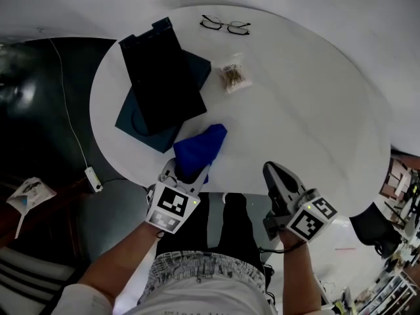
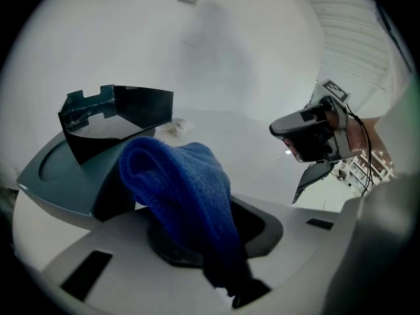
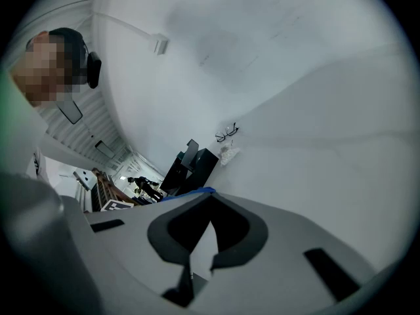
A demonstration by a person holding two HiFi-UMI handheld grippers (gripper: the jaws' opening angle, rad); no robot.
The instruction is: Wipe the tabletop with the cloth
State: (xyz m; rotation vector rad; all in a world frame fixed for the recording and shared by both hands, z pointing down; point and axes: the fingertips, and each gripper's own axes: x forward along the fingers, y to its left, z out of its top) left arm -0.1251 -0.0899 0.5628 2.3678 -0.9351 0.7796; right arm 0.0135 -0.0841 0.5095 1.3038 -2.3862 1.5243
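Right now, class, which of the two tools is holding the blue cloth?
The left tool: it is shut on the blue cloth, while the right tool is shut with nothing in it.

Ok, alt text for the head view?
Left gripper shut on a blue cloth at the near edge of a round white table; right gripper empty beside it. Black folder, glasses and a small packet lie farther back.
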